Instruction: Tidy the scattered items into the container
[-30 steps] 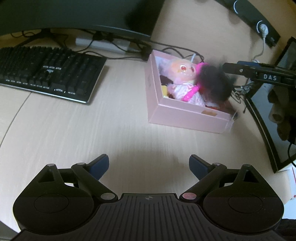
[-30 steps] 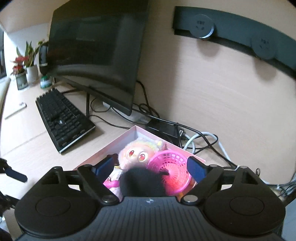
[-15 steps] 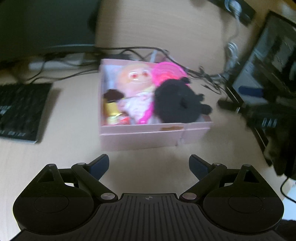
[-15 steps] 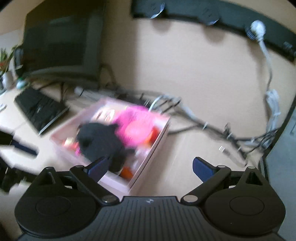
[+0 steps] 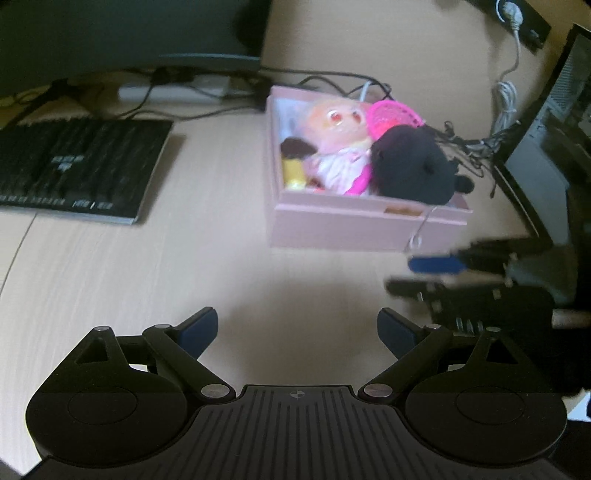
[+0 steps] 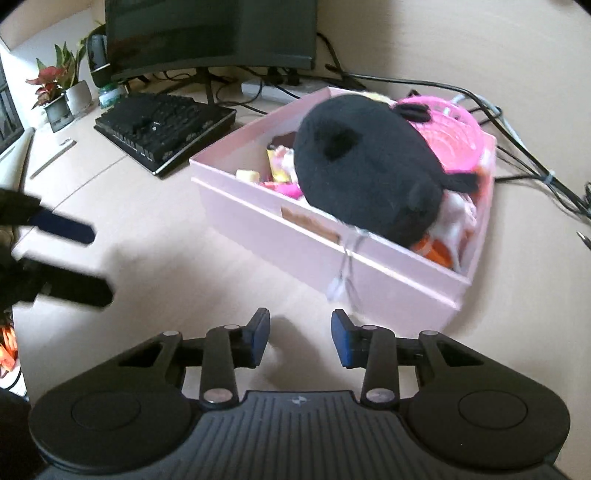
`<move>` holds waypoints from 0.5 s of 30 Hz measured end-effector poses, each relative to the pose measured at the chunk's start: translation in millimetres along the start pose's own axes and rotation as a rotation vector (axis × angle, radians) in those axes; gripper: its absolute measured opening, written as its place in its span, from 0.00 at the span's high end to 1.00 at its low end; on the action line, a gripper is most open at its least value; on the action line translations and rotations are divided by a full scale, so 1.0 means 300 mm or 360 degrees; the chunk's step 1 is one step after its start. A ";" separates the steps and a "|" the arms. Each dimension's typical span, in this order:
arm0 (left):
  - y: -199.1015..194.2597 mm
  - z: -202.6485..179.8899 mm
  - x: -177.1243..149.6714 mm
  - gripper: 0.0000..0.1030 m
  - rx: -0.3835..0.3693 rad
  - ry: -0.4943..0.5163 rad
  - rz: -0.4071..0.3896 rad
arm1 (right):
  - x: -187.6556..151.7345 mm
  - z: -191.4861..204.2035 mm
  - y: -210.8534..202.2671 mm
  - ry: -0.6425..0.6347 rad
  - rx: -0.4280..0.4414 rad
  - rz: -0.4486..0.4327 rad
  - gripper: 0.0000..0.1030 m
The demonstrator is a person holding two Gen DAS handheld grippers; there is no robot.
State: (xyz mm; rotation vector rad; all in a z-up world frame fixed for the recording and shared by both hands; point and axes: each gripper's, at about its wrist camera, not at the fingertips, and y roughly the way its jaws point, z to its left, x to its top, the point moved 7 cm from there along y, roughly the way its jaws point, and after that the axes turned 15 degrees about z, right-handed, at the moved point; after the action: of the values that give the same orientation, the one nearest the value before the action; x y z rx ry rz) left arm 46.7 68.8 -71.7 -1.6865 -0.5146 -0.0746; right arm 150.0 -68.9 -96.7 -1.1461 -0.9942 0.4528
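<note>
Pale wood counter, wall of the same tone behind. One pink box serves as landmark; all toys seen lie inside it.

Count in box: one black plush, biggest, lying on top at the near end, partly over the rim. One doll with pale orange hair, behind the plush. One pink basket at the far corner. One small yellow item at the box's left wall; other small bits beneath, too blurred to name. A thin string loop hangs down the box's near wall.

Left of box: one keyboard, one monitor behind it, cables running behind the box. Two potted plants far left.

Left gripper: fingers spread wide, nothing between them, over bare counter in front of the box.

Right gripper: fingers have just been closing, now a narrow gap, nothing in it; just in front of the box's near wall, close to the string.
</note>
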 end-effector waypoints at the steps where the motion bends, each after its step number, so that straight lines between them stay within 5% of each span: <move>1: -0.004 0.011 -0.011 0.06 0.0007 -0.0010 0.0002 | 0.013 0.000 -0.001 -0.0004 0.0003 -0.0011 0.66; 9: -0.047 0.108 -0.063 0.06 0.0051 -0.0164 -0.0042 | 0.161 0.040 -0.194 -0.0060 0.0154 -0.0309 0.68; 15: -0.053 0.118 -0.081 0.06 0.0036 -0.0203 -0.0056 | 0.328 -0.036 -0.226 0.0049 0.0038 -0.0443 0.67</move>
State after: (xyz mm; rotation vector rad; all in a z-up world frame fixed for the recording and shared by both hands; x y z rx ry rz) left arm 10.5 97.1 -71.8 -1.6676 -0.6384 0.0133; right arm 198.2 -27.4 5.1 -0.9725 -1.0994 0.2226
